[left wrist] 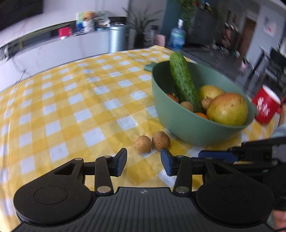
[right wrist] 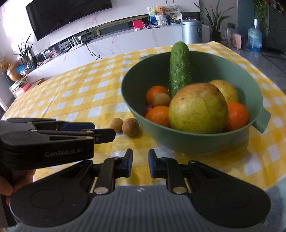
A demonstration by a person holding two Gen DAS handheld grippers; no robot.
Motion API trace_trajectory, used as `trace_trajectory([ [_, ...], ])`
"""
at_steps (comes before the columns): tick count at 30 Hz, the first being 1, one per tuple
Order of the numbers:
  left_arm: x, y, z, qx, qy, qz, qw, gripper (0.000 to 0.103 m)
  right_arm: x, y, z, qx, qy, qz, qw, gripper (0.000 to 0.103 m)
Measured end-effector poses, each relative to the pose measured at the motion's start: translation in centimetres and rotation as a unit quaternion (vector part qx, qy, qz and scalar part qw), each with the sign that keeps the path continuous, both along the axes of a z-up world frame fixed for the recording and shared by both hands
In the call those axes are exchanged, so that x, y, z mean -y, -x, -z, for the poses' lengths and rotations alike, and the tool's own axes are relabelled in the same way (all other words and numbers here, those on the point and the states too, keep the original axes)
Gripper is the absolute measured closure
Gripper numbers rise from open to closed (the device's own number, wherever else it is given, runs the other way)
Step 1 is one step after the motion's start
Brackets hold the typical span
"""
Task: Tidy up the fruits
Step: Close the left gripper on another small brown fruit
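Green bowl holding 1 cucumber, 3 oranges, 2 big yellow fruits, probably 2 longans. 2 longans sitting on tablecloth. Left gripper gaping empty, right gripper narrowly apart, empty.

Red mug, steel bin, water bottle, television

A green bowl on the checked cloth holds a cucumber leaning upright against its rim, a large yellow-green fruit, oranges and a small brown fruit. Two small brown round fruits lie touching each other just beside the bowl.
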State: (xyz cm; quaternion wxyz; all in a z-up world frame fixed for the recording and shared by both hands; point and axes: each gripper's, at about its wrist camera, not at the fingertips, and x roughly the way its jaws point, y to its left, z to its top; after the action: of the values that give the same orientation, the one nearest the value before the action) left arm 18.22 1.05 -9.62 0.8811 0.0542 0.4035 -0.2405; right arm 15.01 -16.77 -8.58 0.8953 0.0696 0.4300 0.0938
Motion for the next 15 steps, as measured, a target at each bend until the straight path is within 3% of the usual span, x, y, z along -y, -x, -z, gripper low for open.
trace_trajectory([
  [8,2.3,-0.4,1.1,0.042,-0.089,0.074,0.9924,0.052,0.2,-0.3,0.4,-0.007,-0.012,0.008,1.000,0.085],
  [14,2.9,-0.4,1.6,0.067,-0.117,0.094,0.9864,0.058,0.3,-0.4,0.5,-0.008,-0.011,0.006,1.000,0.085],
  [15,2.9,-0.5,1.7,0.068,-0.115,0.096,0.9864,0.064,0.3,-0.4,0.5,-0.009,-0.012,0.006,1.000,0.085],
])
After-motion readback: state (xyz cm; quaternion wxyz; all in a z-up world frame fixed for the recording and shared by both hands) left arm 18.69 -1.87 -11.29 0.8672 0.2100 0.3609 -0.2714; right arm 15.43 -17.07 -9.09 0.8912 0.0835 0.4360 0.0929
